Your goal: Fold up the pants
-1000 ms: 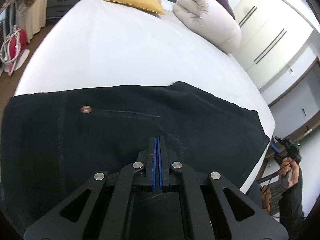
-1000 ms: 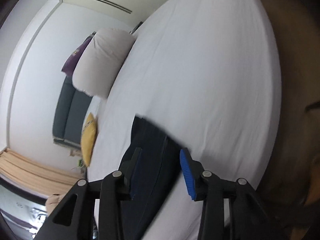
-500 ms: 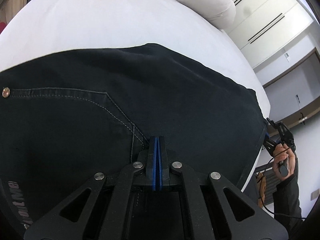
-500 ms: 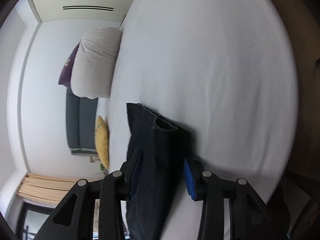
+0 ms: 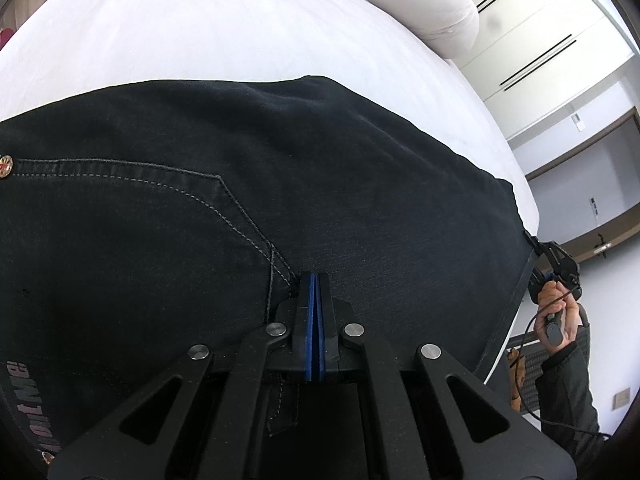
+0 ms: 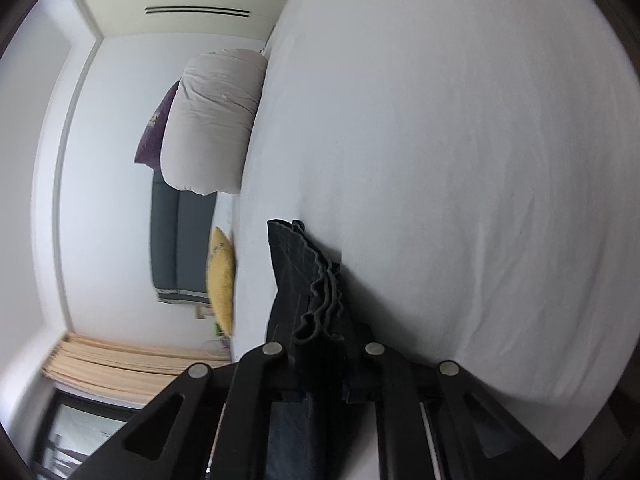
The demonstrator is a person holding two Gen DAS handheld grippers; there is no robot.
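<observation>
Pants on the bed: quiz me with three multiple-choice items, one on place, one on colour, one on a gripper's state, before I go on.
1. Where do the pants lie?
A. on the white bed
B. on the floor
C. on a chair

2. What colour is the small cushion by the headboard?
A. red
B. yellow
C. green

3. How is the left gripper?
A. wide open
B. shut, pads together
C. out of view

Answers:
1 A, the dark pants spread across the sheet.
2 B, it shows yellow in the right wrist view.
3 B, its blue pads meet with no gap, above the pants.
</observation>
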